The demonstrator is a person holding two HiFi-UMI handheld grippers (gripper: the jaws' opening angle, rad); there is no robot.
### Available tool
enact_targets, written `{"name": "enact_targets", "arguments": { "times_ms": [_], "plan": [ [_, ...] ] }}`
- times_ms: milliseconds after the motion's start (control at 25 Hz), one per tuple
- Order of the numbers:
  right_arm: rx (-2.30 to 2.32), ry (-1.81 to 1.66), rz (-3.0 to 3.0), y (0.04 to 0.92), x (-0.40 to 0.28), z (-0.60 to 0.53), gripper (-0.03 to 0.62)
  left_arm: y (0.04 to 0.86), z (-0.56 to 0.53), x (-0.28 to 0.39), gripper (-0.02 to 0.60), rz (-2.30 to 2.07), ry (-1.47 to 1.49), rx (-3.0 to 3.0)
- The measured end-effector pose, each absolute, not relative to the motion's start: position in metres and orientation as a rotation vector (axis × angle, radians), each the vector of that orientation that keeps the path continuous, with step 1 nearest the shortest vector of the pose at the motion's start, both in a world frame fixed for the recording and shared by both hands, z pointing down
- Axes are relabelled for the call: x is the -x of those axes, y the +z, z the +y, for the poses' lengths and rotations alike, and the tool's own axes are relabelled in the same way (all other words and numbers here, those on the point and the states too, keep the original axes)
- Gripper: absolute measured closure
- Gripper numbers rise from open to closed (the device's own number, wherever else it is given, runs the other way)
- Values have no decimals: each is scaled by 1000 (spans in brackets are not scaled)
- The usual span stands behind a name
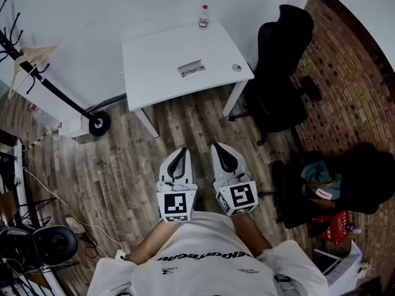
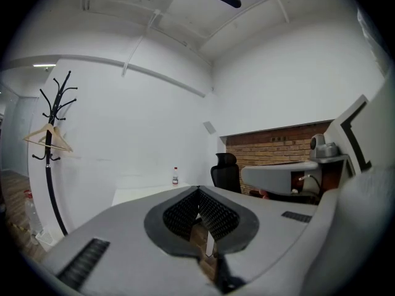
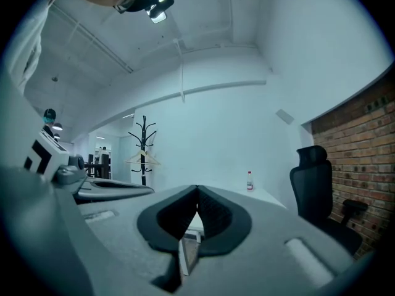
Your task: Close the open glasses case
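Left tool (image 1: 181, 150) and right tool (image 1: 219, 147), closed on nothing, hang far from the counter (image 1: 154, 60); best step in before pressing the glasses case (image 1: 192, 69) shut

White table (image 1: 154, 73): open glasses case (image 1: 191, 69), bottle (image 1: 203, 16), small round item (image 1: 237, 67), maybe cap.

An office: 1 white counter (image 1: 160, 60), a black swivel chair (image 1: 281, 66), a coat stand (image 2: 54, 134), brick wall (image 1: 345, 73) and wood floor (image 1: 123, 165).
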State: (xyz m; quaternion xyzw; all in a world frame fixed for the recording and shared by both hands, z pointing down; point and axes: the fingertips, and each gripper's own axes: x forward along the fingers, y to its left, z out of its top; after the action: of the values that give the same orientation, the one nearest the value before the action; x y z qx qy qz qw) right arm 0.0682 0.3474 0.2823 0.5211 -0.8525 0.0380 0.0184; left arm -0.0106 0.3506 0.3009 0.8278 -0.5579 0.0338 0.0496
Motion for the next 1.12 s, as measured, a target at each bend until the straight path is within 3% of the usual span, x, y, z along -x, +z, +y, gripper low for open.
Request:
{"name": "enact_targets", "arguments": {
  "times_ms": [560, 1120],
  "plan": [
    [-1690, 40, -2570, 273, -11, 165, 592, 301, 162, 60, 584, -1592, 160, -2587],
    [-1727, 142, -2484, 305, -17, 69, 592, 333, 59, 59, 583, -1515, 213, -2535]
  ]
}}
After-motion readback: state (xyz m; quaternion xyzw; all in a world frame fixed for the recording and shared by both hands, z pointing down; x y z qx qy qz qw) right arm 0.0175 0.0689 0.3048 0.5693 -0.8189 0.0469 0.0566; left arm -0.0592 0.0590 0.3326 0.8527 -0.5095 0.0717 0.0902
